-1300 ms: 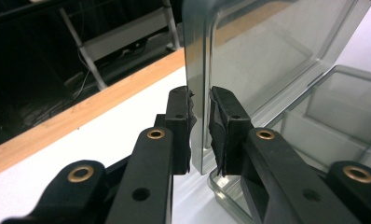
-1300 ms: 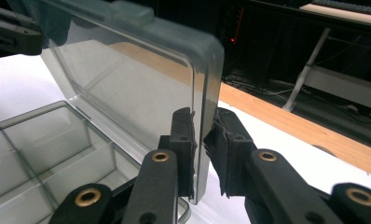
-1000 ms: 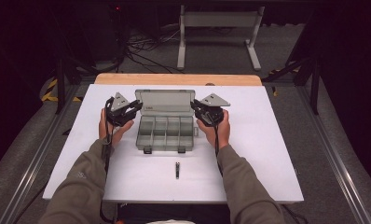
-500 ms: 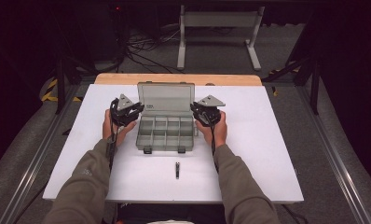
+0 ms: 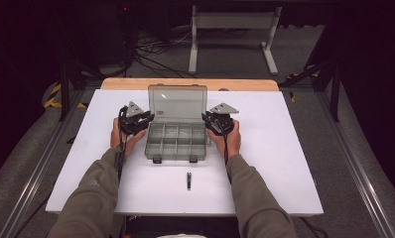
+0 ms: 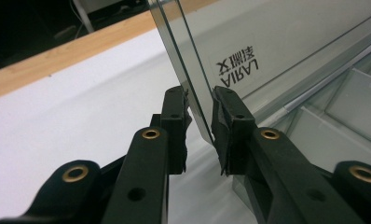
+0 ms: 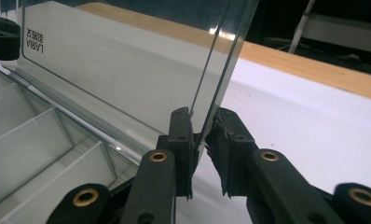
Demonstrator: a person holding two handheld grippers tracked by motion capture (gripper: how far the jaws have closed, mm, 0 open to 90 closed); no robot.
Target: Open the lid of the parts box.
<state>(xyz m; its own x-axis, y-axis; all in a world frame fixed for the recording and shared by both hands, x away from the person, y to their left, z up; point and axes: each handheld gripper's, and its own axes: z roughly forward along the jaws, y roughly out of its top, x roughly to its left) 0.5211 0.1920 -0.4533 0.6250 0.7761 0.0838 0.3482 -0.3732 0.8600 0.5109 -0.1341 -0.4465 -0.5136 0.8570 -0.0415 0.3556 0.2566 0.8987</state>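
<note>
A grey compartment box [image 5: 176, 141] sits in the middle of the white counter [image 5: 285, 148], its clear lid [image 5: 178, 101] swung up and leaning back toward the wooden far edge. The person's forearms come in from the near side, one hand at each end of the box.

The left tongs [image 5: 138, 119] reach the lid's left edge. In the left gripper view the tongs [image 6: 201, 116] straddle that edge near its lower corner: the lid [image 6: 277, 42] runs between the two black pads, lying close against the right-hand pad [image 6: 225, 116], while a narrow gap shows on the other side. Their jaws have just been opening a little, with the lid between them, so the hold looks released rather than clenched.

The right tongs [image 5: 211, 119] meet the lid's right edge in the same way. In the right gripper view the tongs [image 7: 200, 135] bracket the clear panel [image 7: 127, 70], whose edge drops between the pads; here too the jaws have just been easing apart around it, though whether a pad touches the plastic is hard to judge from this angle.

A small dark tool [image 5: 189, 180] lies on the counter just in front of the box, apart from both hands. The box's compartments [image 7: 30, 135] appear bare.
</note>
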